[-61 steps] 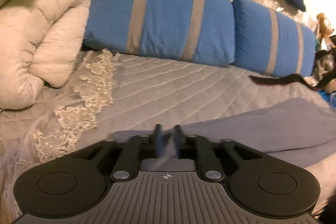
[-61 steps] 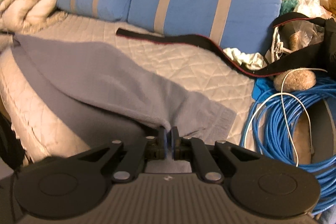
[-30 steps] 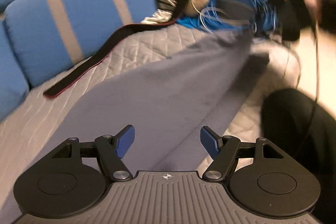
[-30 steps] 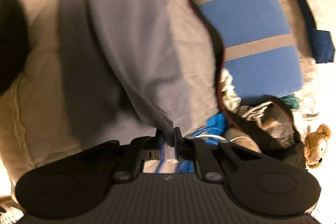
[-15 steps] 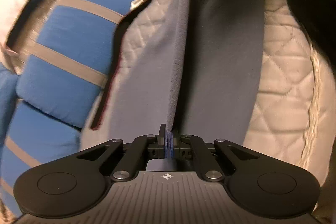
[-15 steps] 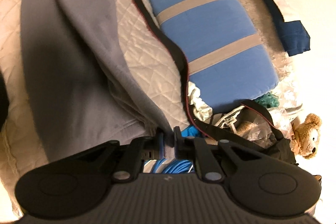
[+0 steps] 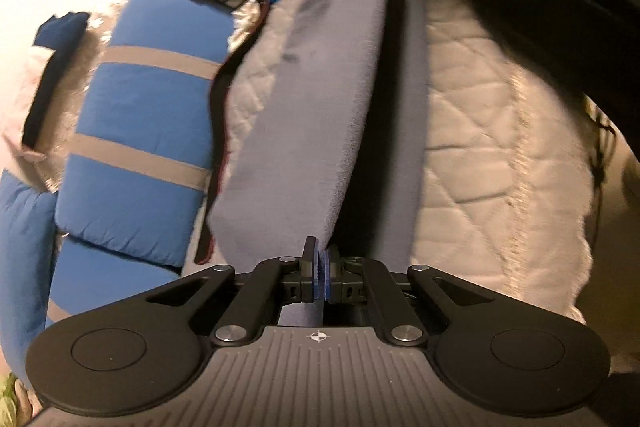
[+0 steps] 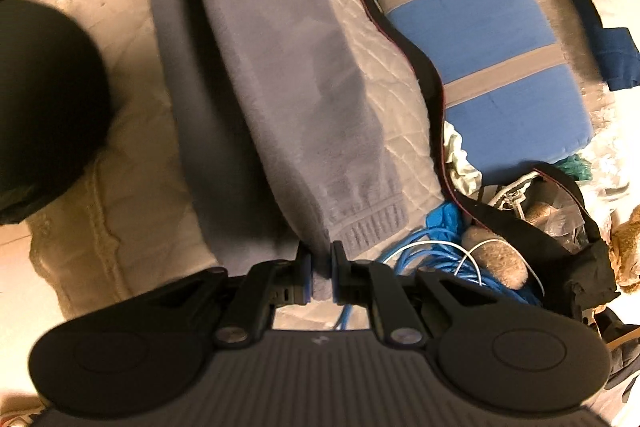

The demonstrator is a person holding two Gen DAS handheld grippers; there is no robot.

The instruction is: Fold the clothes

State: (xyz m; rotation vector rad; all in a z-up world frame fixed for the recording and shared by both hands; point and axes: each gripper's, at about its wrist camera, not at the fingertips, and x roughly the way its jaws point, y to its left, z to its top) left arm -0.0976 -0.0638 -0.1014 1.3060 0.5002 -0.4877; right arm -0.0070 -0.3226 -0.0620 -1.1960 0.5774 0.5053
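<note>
Having released and re-pinched a second ago, my left gripper (image 7: 320, 277) now has its jaws clamped on the grey sweatpants (image 7: 316, 99), my right gripper (image 8: 319, 277) gripping the cuffed end, stretching them above the quilted bed (image 7: 500, 115) for folding.

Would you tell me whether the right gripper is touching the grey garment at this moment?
Touching. The right wrist view shows the right gripper closed on the grey garment, with fabric pinched between its blue pads near the ribbed cuff.
</note>
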